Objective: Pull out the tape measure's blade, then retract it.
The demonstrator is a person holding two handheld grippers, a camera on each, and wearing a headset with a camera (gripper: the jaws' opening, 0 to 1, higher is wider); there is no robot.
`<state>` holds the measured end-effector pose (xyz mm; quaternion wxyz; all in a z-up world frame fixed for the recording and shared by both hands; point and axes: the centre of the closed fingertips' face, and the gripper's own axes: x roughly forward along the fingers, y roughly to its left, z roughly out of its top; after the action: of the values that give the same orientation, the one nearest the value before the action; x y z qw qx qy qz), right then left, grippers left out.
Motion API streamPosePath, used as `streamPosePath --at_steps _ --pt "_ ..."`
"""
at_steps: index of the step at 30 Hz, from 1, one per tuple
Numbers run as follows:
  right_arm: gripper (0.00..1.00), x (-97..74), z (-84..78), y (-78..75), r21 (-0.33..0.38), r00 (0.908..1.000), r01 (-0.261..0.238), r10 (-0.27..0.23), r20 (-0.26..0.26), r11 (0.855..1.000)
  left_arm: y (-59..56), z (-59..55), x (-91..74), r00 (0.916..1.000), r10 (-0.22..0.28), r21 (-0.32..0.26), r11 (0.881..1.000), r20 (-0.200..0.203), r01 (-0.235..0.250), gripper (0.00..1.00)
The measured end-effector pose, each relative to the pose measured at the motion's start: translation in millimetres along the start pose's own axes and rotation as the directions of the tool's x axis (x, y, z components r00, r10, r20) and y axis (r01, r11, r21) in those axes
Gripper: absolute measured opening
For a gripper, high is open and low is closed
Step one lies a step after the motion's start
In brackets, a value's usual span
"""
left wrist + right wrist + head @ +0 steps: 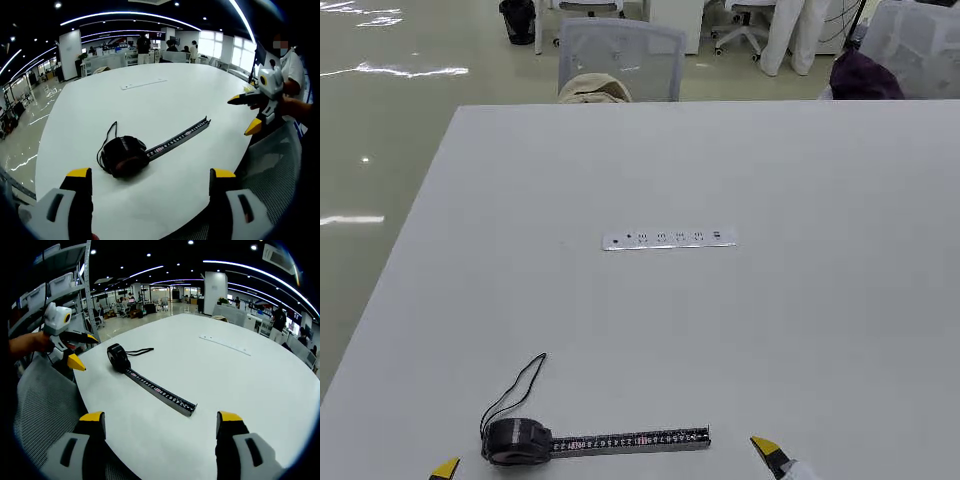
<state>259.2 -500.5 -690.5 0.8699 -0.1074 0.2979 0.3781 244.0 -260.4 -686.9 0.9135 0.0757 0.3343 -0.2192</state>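
Blade out, retraction yet to do.
My left gripper (150, 173) and right gripper (161, 416) hover spread and empty at the table's (740, 340) near edge. Just beyond, the tape measure (517, 440) lies with its blade (635, 440) drawn out; farther off, a power strip (669, 239).

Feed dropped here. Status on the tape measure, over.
Left gripper open, right gripper open, both empty. Tape measure on the table, blade extended, not gripped. Power strip beyond it, well clear.

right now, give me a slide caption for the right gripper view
Open right gripper facing a tape measure on the white table, blade pulled out, left gripper open beside it.
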Motion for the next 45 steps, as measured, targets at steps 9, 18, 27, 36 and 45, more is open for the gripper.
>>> streamPosePath --at_steps 9,18,27,36,45 --pt "0.94 -0.7 2.6 3.0 0.010 0.9999 0.010 -0.010 0.003 1.000 -3.9 1.6 1.2 0.9997 0.024 -0.033 0.999 0.004 -0.024 0.97" --pt "0.94 0.6 0.4 4.8 0.009 1.0000 0.003 -0.003 -0.007 1.000 -0.4 2.3 1.0 0.9980 0.063 -0.049 0.997 0.005 -0.063 0.98" --pt "0.91 2.3 -5.4 7.8 -0.019 0.9993 -0.017 0.017 -0.035 1.000 6.1 -2.9 0.2 0.9932 0.115 -0.086 0.990 -0.013 -0.116 0.97" --pt "0.90 4.6 -4.9 9.5 -0.025 0.9982 -0.049 0.048 -0.036 0.999 3.5 -1.1 6.4 0.9914 0.131 -0.108 0.986 -0.007 -0.131 0.96" --pt "0.90 13.1 -6.9 8.1 -0.056 0.9947 -0.095 0.093 -0.043 0.994 6.5 1.3 16.5 0.9866 0.163 -0.139 0.977 0.011 -0.160 0.95"
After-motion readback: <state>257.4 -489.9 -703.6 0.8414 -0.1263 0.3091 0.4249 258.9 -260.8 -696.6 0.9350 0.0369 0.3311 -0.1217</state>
